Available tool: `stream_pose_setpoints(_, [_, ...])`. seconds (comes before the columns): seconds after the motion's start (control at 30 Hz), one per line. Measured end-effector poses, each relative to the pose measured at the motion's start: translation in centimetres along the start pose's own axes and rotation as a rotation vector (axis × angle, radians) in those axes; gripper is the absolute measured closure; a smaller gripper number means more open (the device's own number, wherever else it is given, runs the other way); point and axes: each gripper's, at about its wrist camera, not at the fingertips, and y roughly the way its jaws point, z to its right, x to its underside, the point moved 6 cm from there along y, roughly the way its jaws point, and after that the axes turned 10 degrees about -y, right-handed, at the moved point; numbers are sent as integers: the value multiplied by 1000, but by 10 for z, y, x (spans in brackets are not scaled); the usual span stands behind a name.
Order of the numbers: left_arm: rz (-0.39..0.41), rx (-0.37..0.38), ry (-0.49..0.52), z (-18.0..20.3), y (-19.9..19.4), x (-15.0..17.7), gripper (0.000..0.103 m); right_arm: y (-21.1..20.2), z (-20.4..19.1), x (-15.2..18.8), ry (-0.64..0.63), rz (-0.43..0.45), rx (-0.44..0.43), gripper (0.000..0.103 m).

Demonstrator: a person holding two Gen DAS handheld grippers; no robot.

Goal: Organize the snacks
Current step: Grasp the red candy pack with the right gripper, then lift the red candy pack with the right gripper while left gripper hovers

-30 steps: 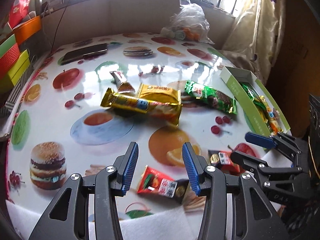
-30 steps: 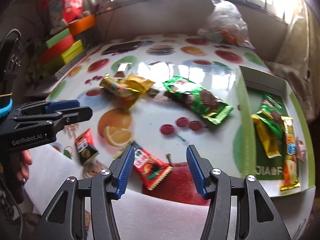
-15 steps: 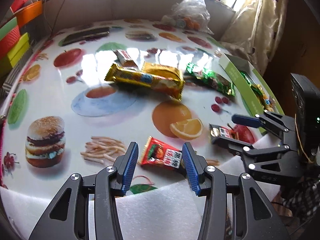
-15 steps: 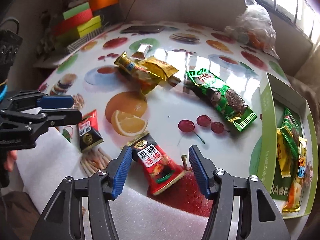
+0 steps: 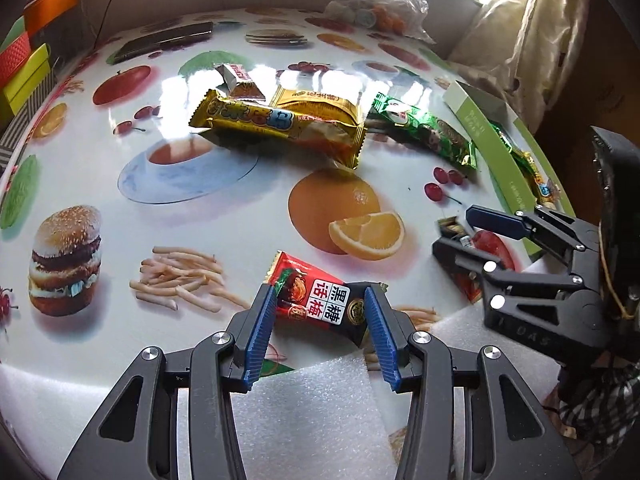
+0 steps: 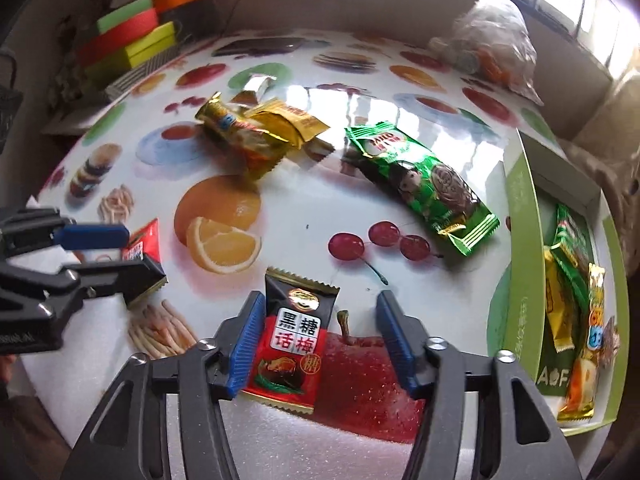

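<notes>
My left gripper (image 5: pixel 318 296) is open and straddles a red-and-black candy packet (image 5: pixel 312 308) that lies flat at the table's near edge; the packet nearly fills the gap. My right gripper (image 6: pixel 320 300) has a second, matching packet (image 6: pixel 296 344) between its jaws. These jaws are closing: the left pad (image 6: pixel 246 344) touches the packet's edge and the right pad stands apart from it. Each gripper also shows in the other view, the right gripper (image 5: pixel 460 236) and the left gripper (image 6: pixel 136 254). A green box (image 6: pixel 520 208) at the right holds several snacks.
Mid-table lie a gold bar (image 5: pixel 276 128), a yellow packet (image 5: pixel 316 104), a small brown packet (image 5: pixel 240 80) and a green Milo packet (image 6: pixel 424 184). A phone (image 5: pixel 164 40), a plastic bag (image 5: pixel 384 4) and coloured boxes (image 6: pixel 128 40) stand further back. White foam (image 5: pixel 304 412) covers the near edge.
Both grippers have tipped down and come in over the red packets, which now sit between their fingers. The right jaws widened, then narrowed. The left jaws kept their width.
</notes>
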Motion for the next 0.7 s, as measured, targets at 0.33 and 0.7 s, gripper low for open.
stream_pose_setpoints(0.33, [11, -14, -9, 3, 4, -5, 56, -5, 8, 4, 58, 20, 17, 73])
stream_pose_setpoints(0.7, [55, -26, 50, 25, 19, -21, 56, -8, 14, 7, 116, 43, 30, 74])
